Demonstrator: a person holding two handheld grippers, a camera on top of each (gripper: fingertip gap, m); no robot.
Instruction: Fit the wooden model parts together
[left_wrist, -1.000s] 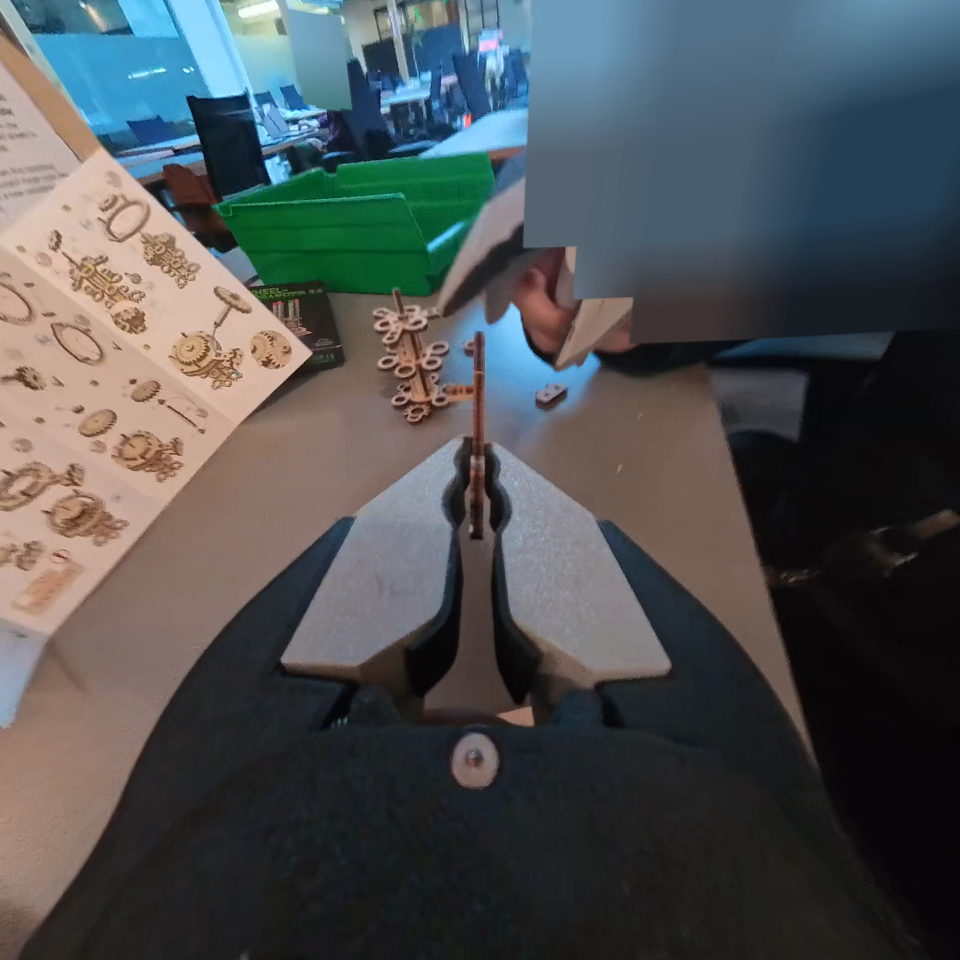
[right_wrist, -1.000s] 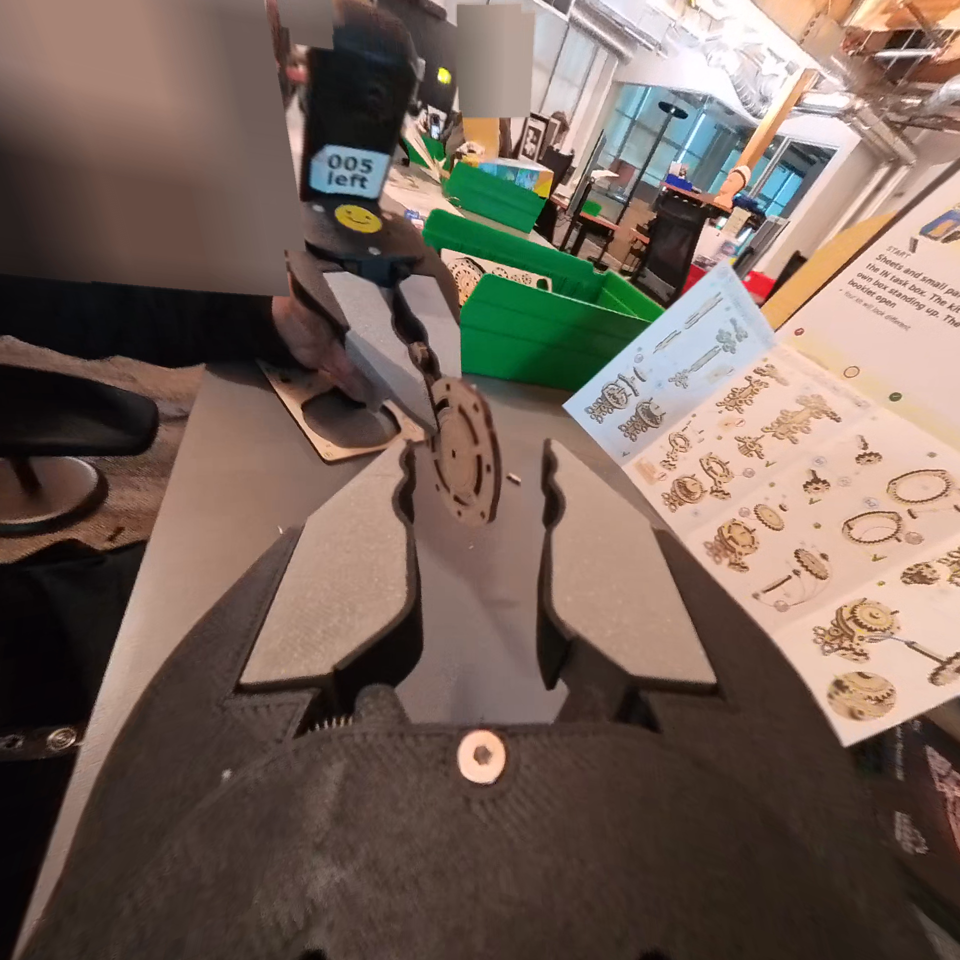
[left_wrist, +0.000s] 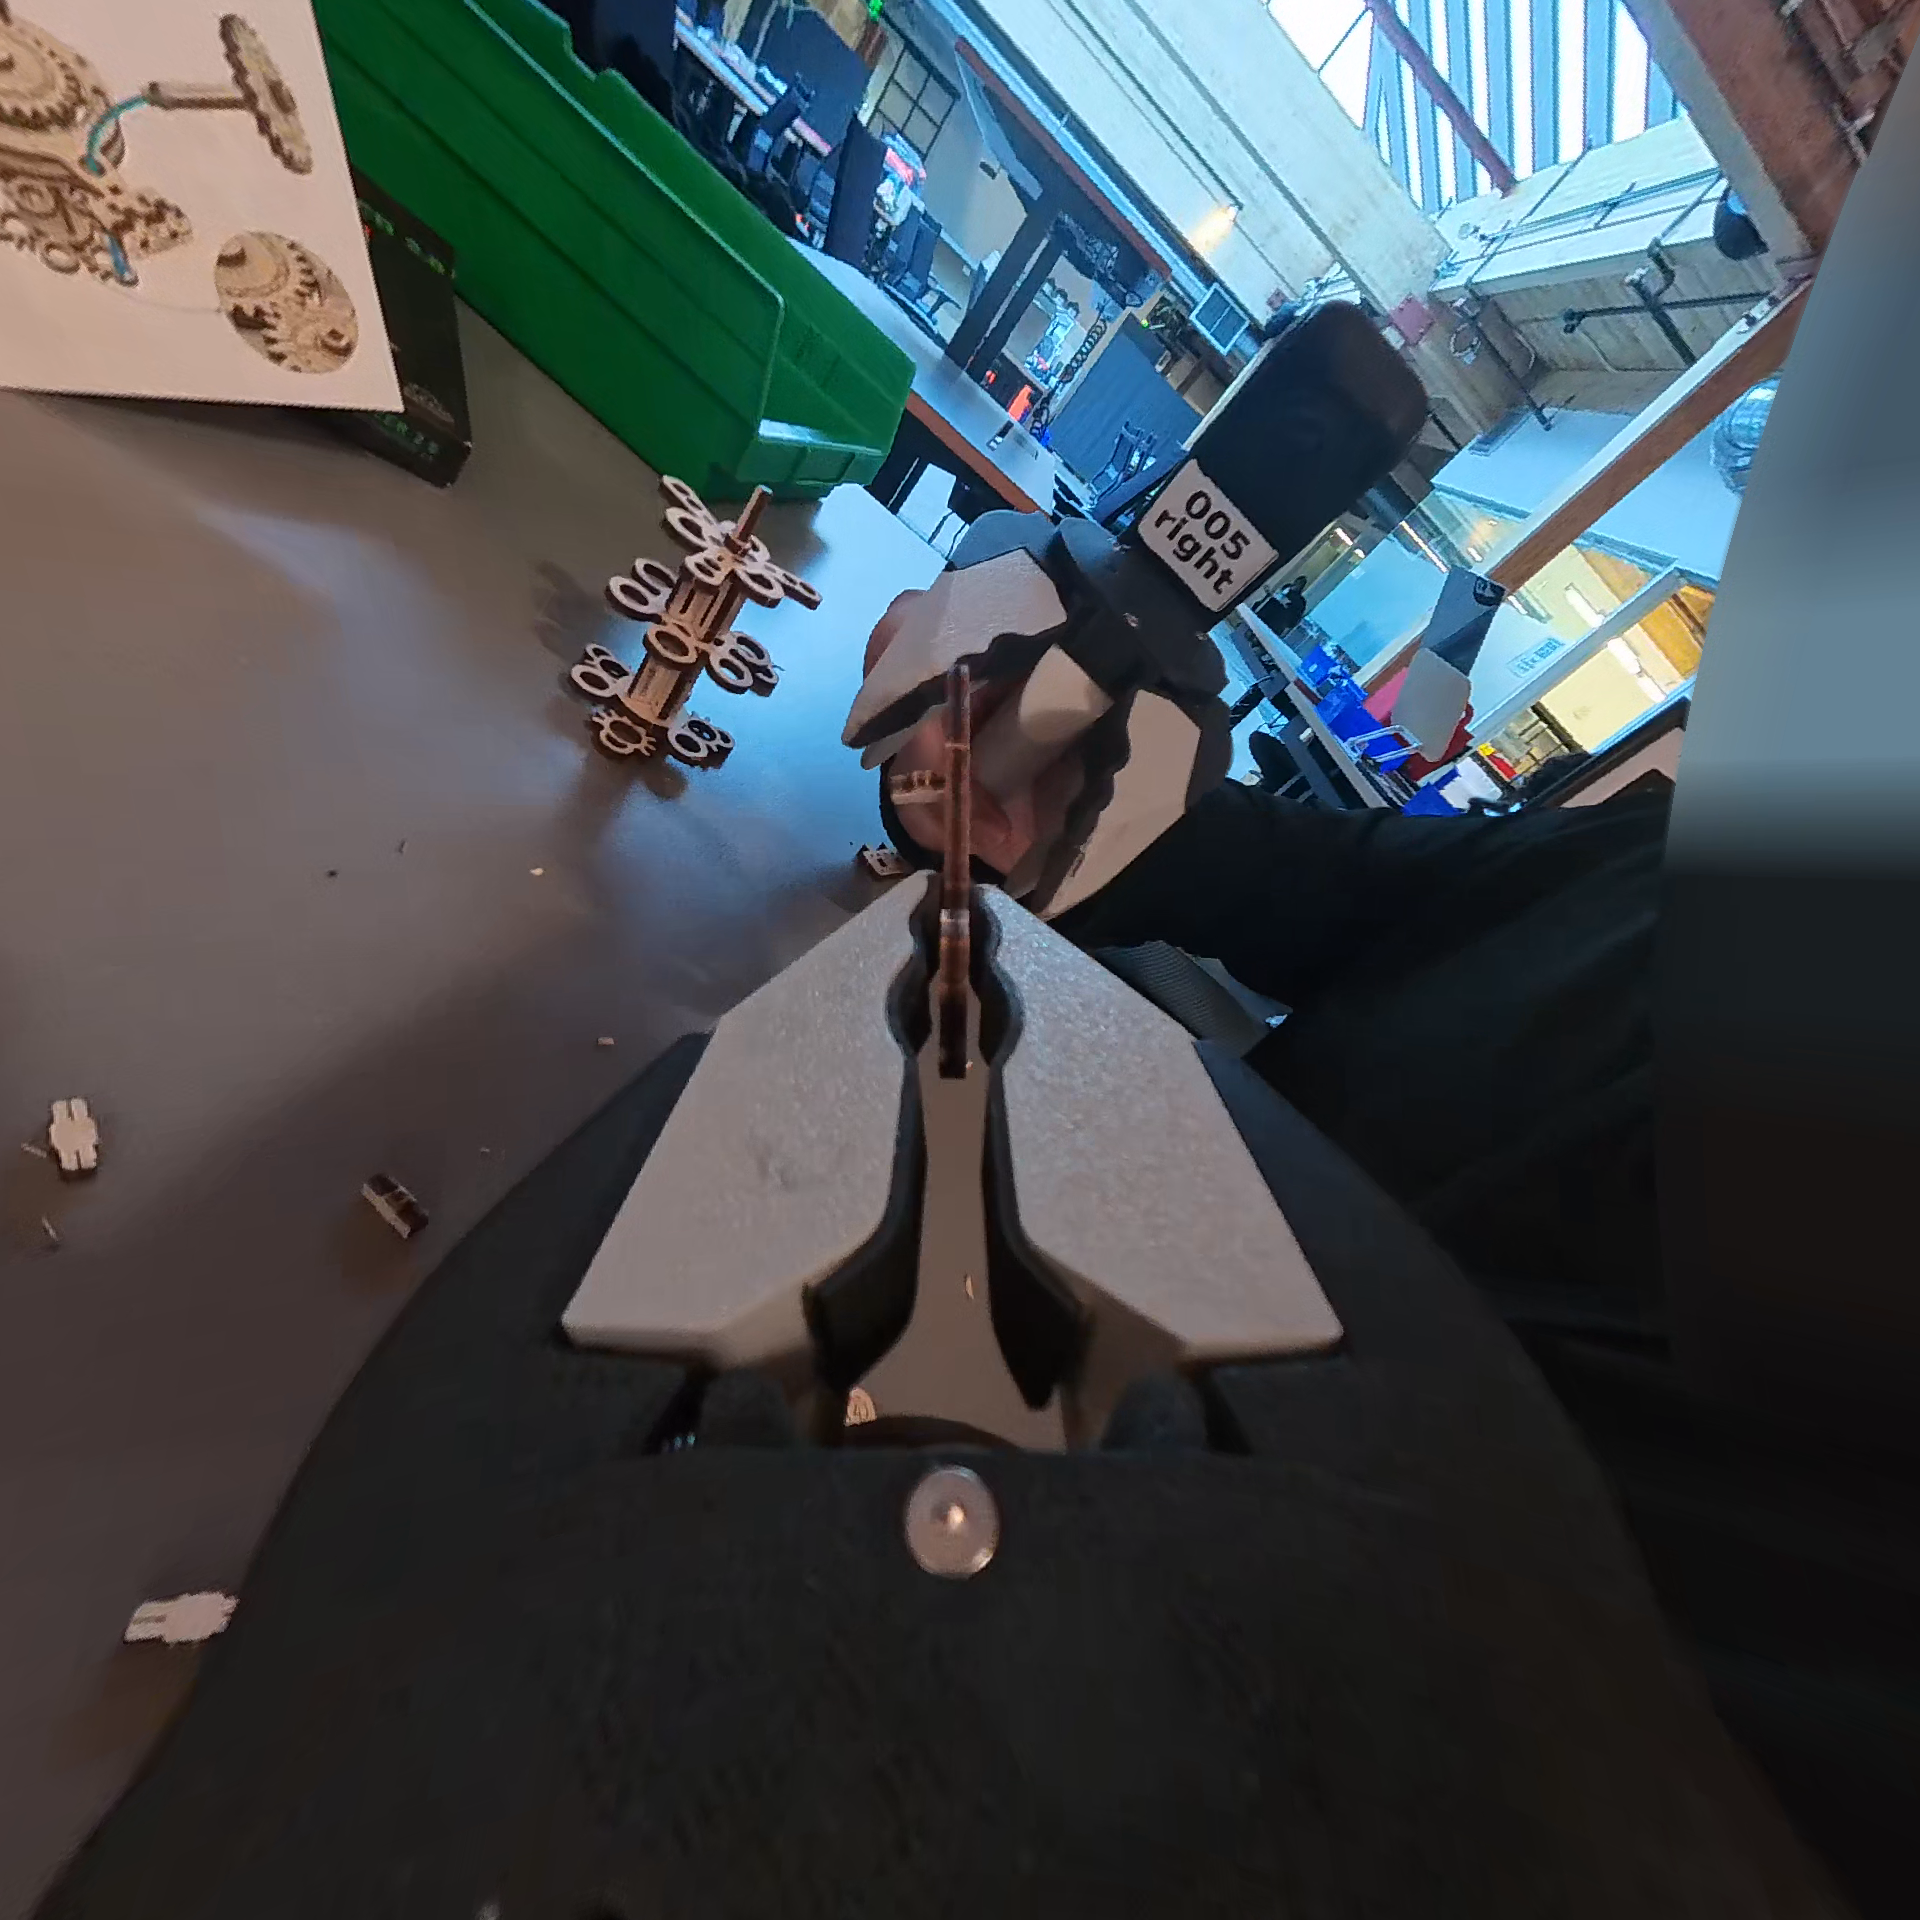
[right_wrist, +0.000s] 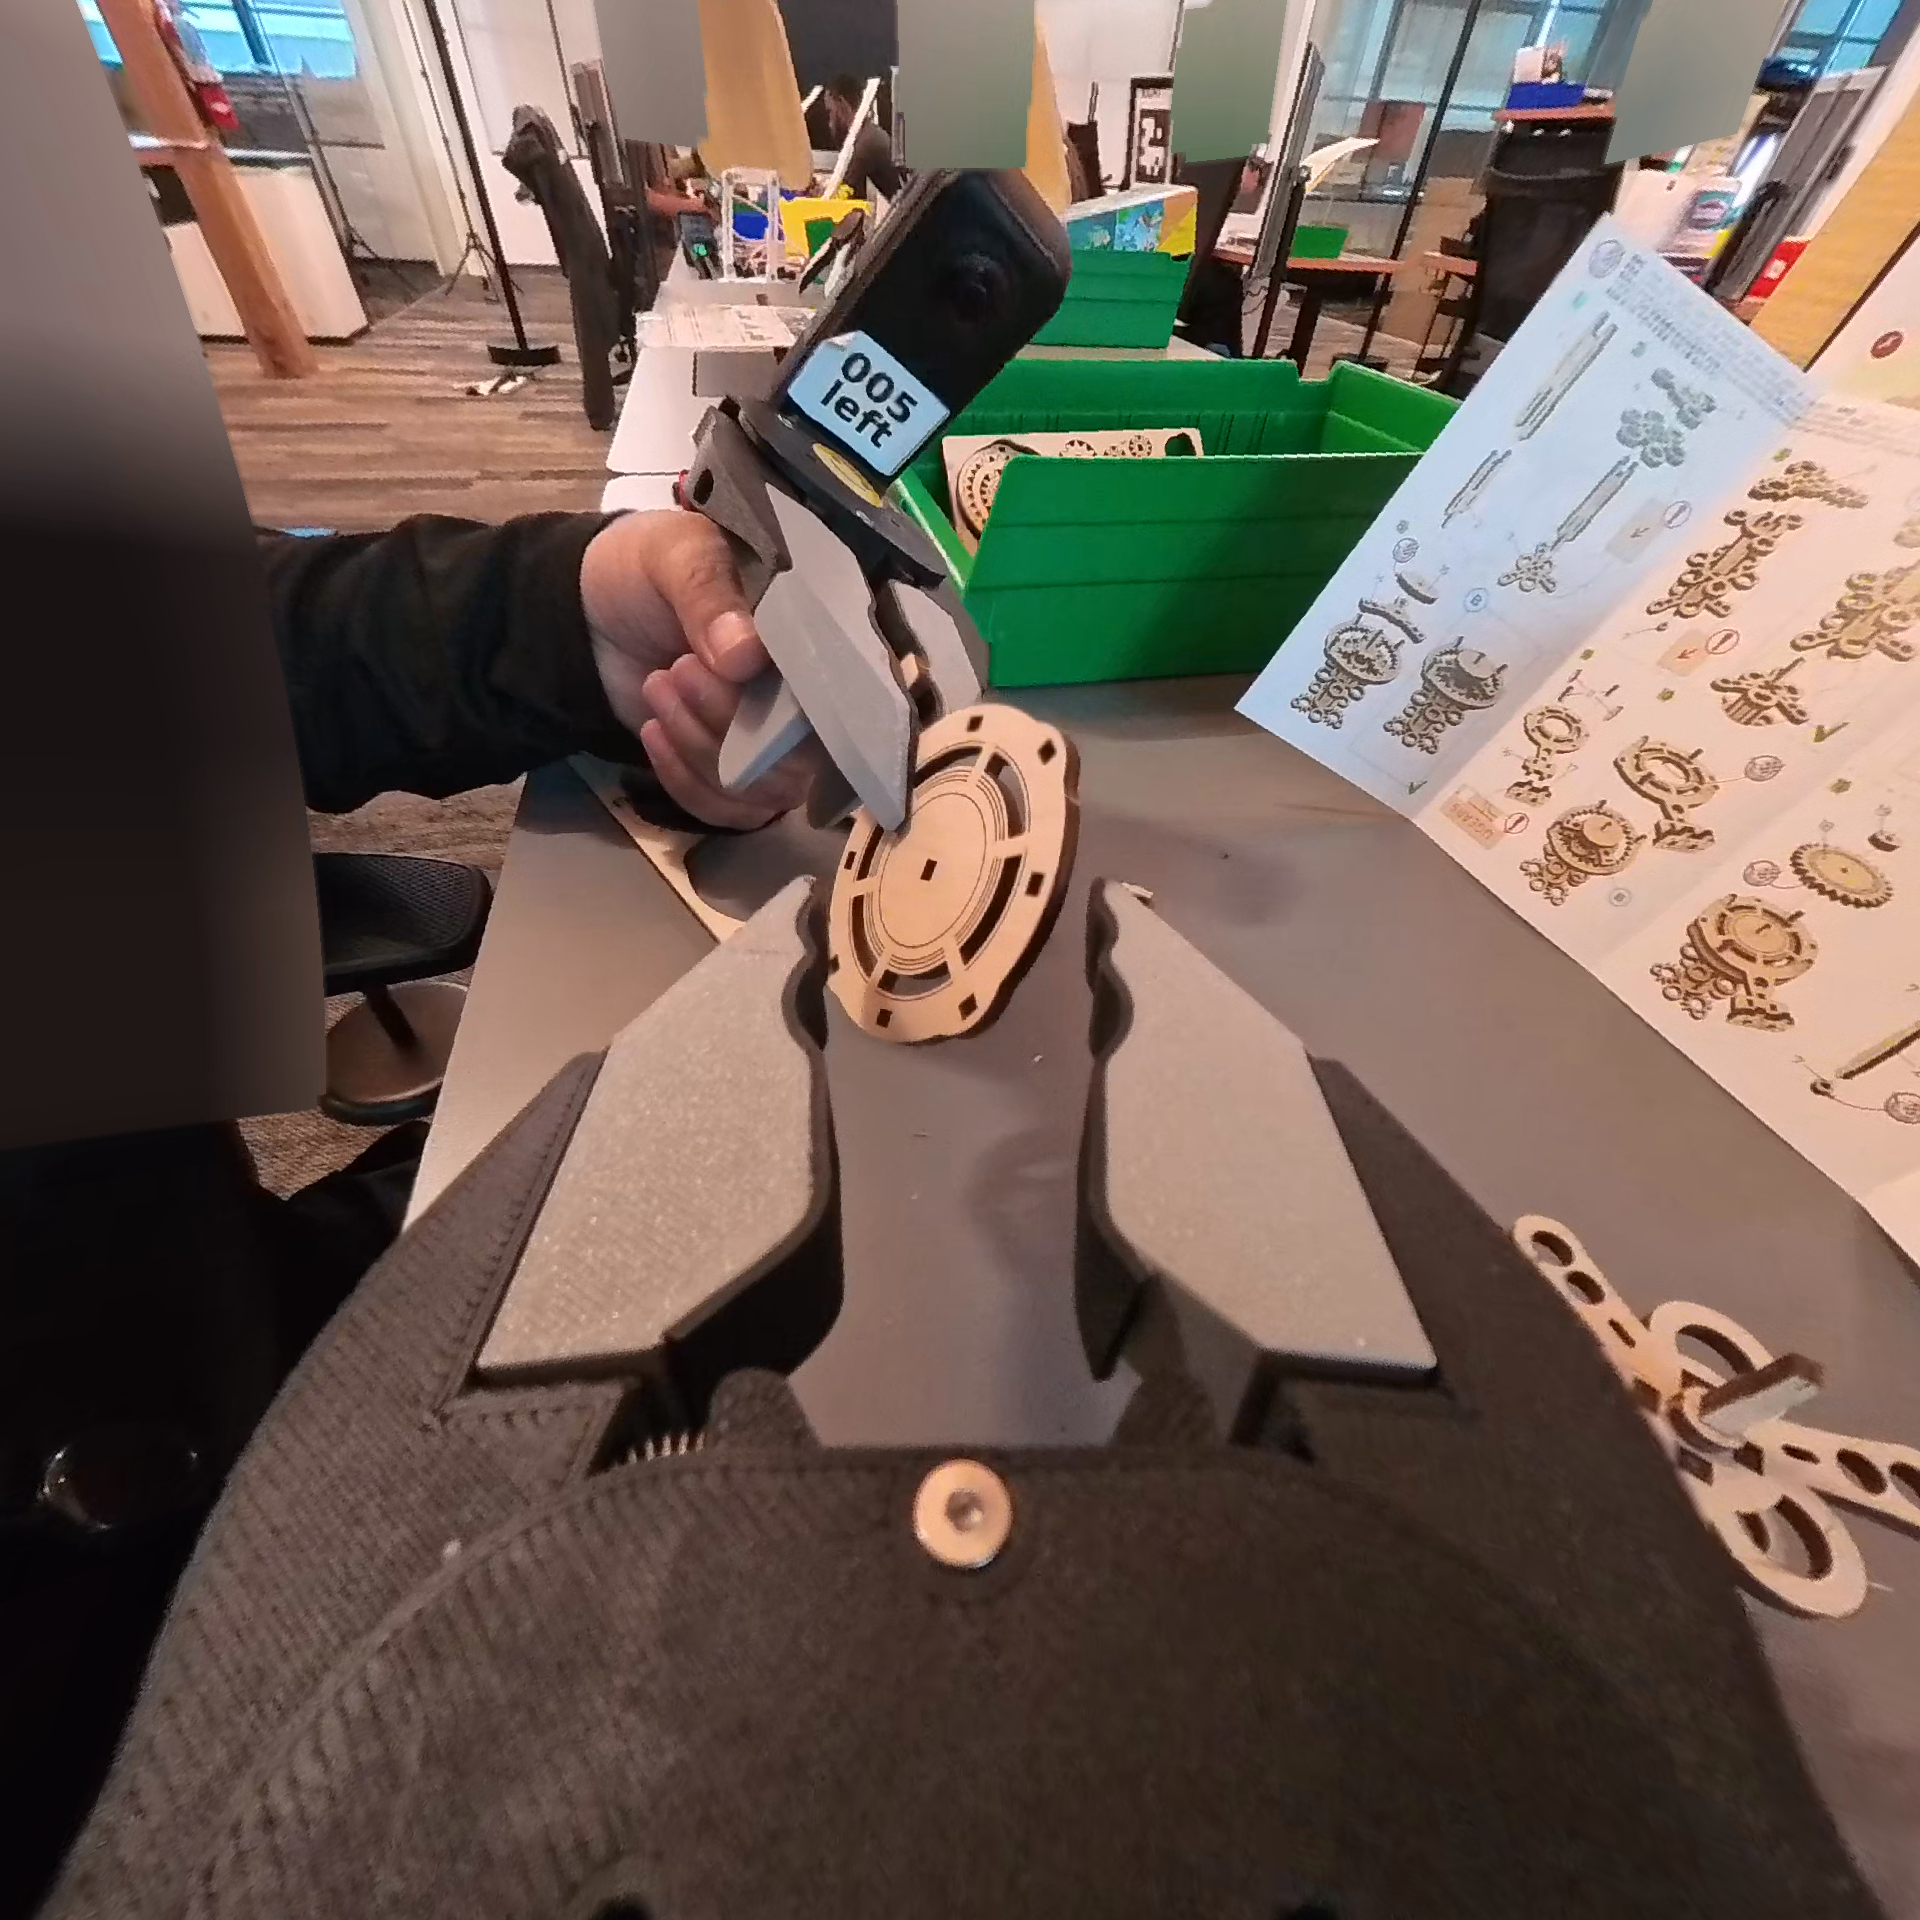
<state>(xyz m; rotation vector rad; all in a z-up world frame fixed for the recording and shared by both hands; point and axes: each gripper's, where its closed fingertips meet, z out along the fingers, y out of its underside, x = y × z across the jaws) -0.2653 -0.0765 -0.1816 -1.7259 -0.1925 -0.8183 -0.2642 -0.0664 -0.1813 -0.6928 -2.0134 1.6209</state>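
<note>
Left wrist view: left tongs (left_wrist: 954, 914) clamped on the rim of a round slotted wooden disc (left_wrist: 956, 831), seen edge-on, held upright above the grey worktop (left_wrist: 260, 727). Beyond, a wooden shaft assembly with ringed loops (left_wrist: 686, 634) standing on the worktop, near a green bin (left_wrist: 623, 239); small loose wooden bits (left_wrist: 75, 1135) scattered at left. Right wrist view: right tongs (right_wrist: 951, 914) spread wide, gripping nothing, fingers (right_wrist: 727, 1122) flanking the same disc (right_wrist: 951, 878) without clear contact. Disc face tilted, pinched at its upper edge by the left tongs (right_wrist: 883, 810). Instruction sheet (right_wrist: 1621, 675) propped at right; looped wooden piece (right_wrist: 1704, 1423) lying at lower right.
</note>
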